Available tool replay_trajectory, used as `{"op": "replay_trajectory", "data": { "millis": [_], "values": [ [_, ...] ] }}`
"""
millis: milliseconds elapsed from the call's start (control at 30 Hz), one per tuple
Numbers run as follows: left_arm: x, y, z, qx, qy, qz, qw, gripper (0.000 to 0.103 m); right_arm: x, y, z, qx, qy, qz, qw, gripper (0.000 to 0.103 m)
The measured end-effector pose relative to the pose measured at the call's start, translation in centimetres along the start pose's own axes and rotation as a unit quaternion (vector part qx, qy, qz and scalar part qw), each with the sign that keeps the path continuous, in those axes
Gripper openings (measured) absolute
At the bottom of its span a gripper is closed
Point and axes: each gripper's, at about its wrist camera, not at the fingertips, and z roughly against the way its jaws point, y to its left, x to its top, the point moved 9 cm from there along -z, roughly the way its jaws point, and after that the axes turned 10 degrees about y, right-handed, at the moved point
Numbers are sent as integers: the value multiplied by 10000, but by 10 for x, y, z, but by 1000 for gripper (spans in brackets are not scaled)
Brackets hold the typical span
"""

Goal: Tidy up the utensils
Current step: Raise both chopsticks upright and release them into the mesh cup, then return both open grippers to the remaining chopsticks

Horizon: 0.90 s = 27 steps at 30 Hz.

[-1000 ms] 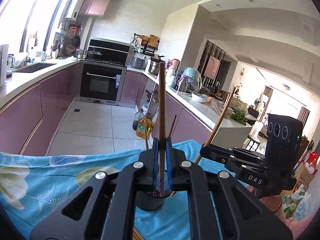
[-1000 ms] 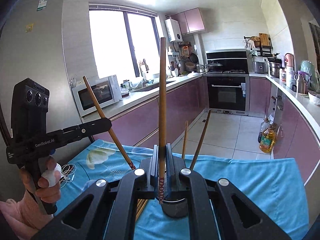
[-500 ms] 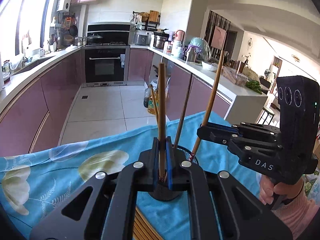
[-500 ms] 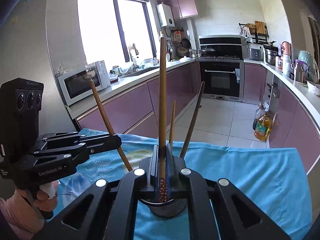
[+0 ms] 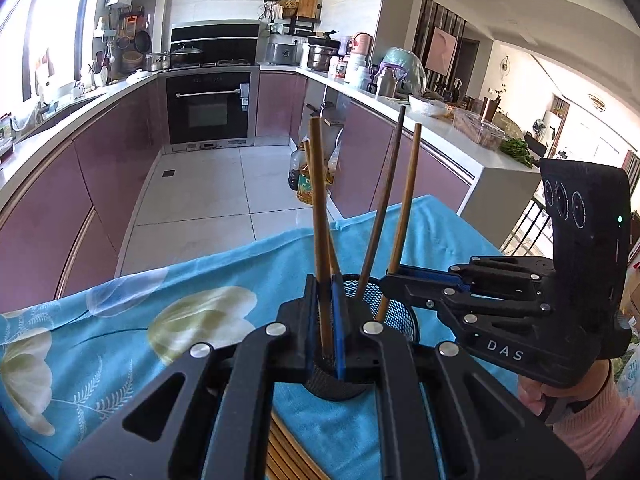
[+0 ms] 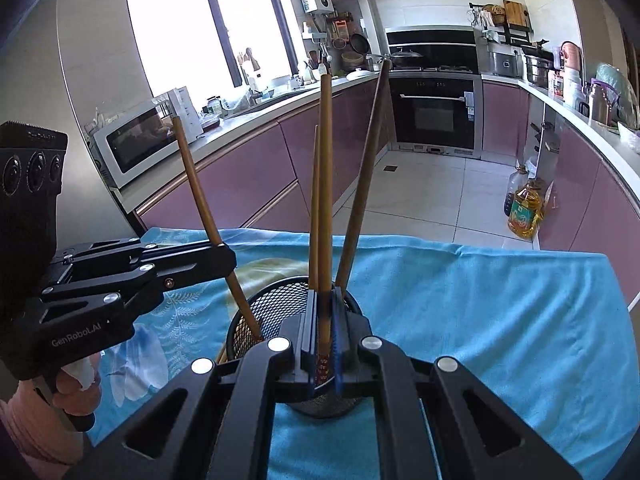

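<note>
Your left gripper (image 5: 328,320) and right gripper (image 6: 325,328) each pinch one chopstick (image 5: 318,200) over the holder (image 6: 256,312) (microwave (image 6: 132,140) only in right view).

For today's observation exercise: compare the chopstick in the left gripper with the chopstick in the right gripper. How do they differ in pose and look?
In the right wrist view, the left gripper's chopstick leans sharply; the right gripper's chopstick stands near upright. The right one shows a red patterned end between the jaws; the left's end is hidden inside the mesh holder. Both are brown wood, clamped and pointing into the holder.
</note>
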Motion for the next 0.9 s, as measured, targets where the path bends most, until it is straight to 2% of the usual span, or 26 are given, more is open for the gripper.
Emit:
{"op": "replay_trajectory", "data": {
  "millis": [333,500,733,867,900],
  "values": [
    [-12,5,-13,-16,68,215,9997,10,1,-2,3,-18,-91,-97,9999,9],
    [-25,15,-6,54,-60,356,9993,16,-2,0,8,54,-188,-113,9997,13],
    [-48,28,27,384,-428,498,9971,40,-11,14,29,222,-423,23,9989,27],
    [-68,44,47,637,-585,576,9946,52,-23,38,43,453,-518,298,9972,32],
    [-74,47,50,712,-596,583,9940,53,-28,45,44,509,-516,396,9966,37]
  ]
}}
